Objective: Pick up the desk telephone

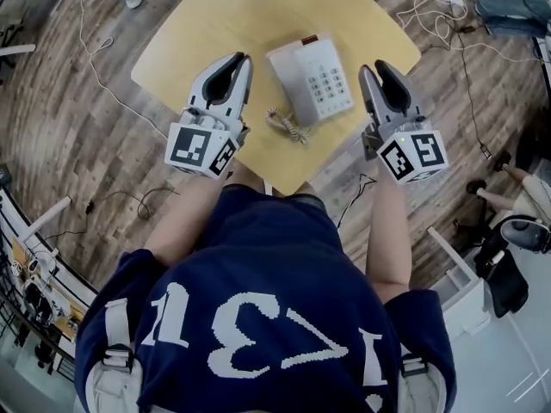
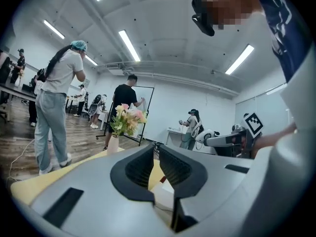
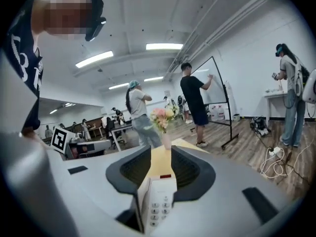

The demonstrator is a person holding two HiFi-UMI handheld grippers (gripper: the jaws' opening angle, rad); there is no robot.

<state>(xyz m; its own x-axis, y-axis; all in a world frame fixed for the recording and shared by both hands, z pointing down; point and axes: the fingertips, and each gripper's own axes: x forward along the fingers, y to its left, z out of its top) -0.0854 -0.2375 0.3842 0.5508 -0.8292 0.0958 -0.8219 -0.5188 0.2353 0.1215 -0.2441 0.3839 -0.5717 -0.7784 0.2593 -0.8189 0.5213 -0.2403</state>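
Note:
The white desk telephone [image 1: 312,77] lies on the yellow table [image 1: 198,33], keypad up, with its coiled cord [image 1: 284,126] trailing off its near end. My left gripper [image 1: 243,58] hovers just left of the phone, jaws shut with nothing between them. In the left gripper view, a white corner of the phone [image 2: 164,195] shows below the closed gripper [image 2: 155,149]. My right gripper [image 1: 370,65] hangs just right of the phone, off the table's edge. Its jaws stand apart in the right gripper view [image 3: 160,149], and the phone [image 3: 159,201] shows through the gap, untouched.
A vase of flowers [image 3: 163,120] stands at the table's far end. Cables and a power strip [image 1: 430,7] lie on the wooden floor to the right. Several people stand around the room, one at a whiteboard [image 3: 212,83].

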